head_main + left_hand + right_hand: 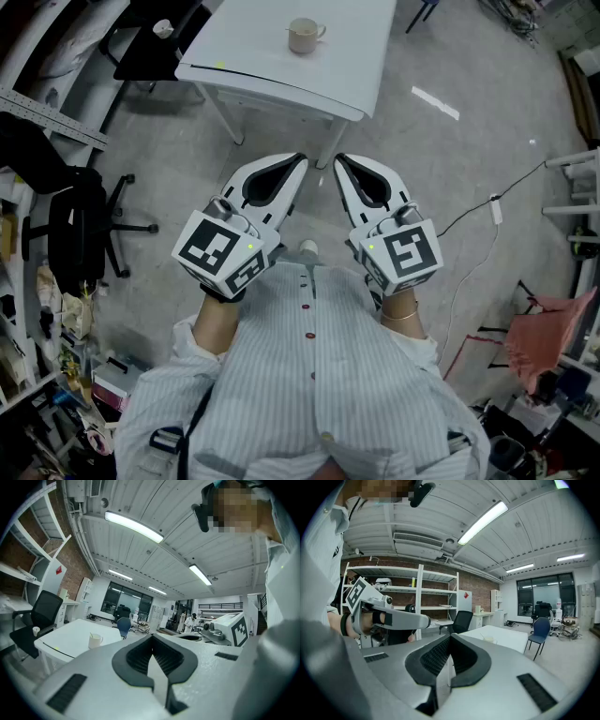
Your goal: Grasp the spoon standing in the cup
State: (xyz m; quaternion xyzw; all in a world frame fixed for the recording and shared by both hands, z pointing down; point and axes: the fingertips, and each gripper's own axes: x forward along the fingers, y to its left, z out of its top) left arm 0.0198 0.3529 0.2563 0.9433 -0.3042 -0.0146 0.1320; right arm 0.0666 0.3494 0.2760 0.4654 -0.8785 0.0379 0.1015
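Note:
A cream cup (305,36) stands on the white table (281,66) far ahead of me, across open floor. In the left gripper view the cup (95,640) shows a thin spoon handle (91,634) leaning out of it. The right gripper view shows the cup (490,640) small on the table (506,639). Both grippers are held close to my chest, side by side, pointing toward the table. My left gripper (302,157) (151,637) is shut with nothing in it. My right gripper (337,157) (450,637) is shut and also holds nothing.
A black office chair (80,225) stands at the left near cluttered shelves (28,309). Another dark chair (150,47) sits at the table's left end. A cable (473,211) runs across the grey floor at the right, near a red cloth (544,337). A blue chair (540,630) stands beyond the table.

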